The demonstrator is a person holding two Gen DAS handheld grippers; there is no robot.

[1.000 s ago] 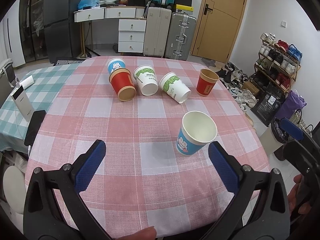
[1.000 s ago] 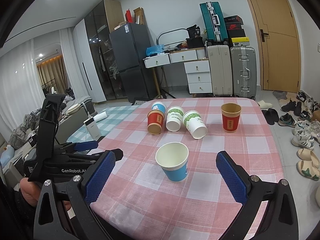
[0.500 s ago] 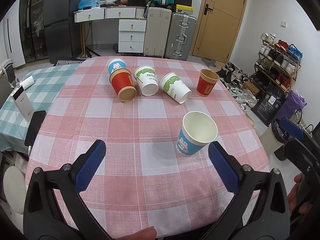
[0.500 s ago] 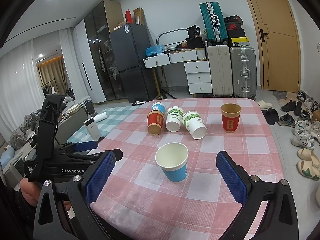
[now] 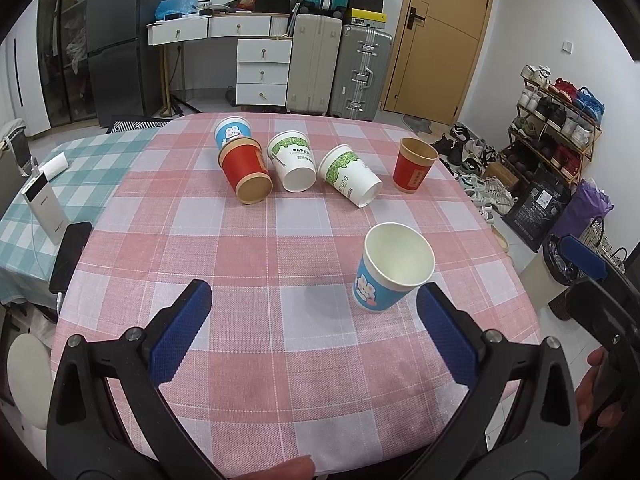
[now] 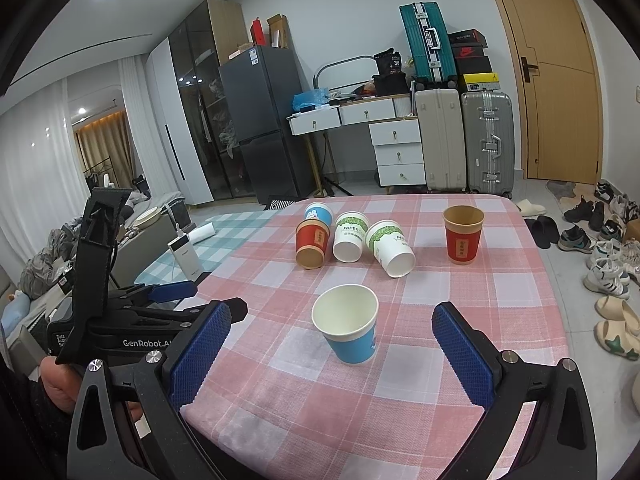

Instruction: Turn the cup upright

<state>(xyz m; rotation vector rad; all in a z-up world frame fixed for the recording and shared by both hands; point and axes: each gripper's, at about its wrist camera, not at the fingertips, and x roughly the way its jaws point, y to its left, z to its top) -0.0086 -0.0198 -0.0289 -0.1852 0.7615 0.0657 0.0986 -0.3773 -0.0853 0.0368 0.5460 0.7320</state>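
A blue paper cup (image 5: 390,276) (image 6: 350,328) stands upright near the table's front. A red cup (image 5: 414,166) (image 6: 463,235) stands upright at the far right. A red cup (image 5: 245,174) (image 6: 312,243), two white-green cups (image 5: 294,162) (image 5: 352,176) and a blue cup (image 5: 232,132) lie on their sides at the back. My left gripper (image 5: 314,320) is open and empty, just left of the blue cup. My right gripper (image 6: 332,340) is open and empty, its jaws either side of the blue cup but nearer than it.
The table has a pink checked cloth (image 5: 256,240) and a teal cloth (image 5: 80,168) at its left. A white power bank (image 5: 42,212) and a black phone (image 5: 70,256) lie at the left edge. Shoes (image 6: 608,264) line the floor at the right.
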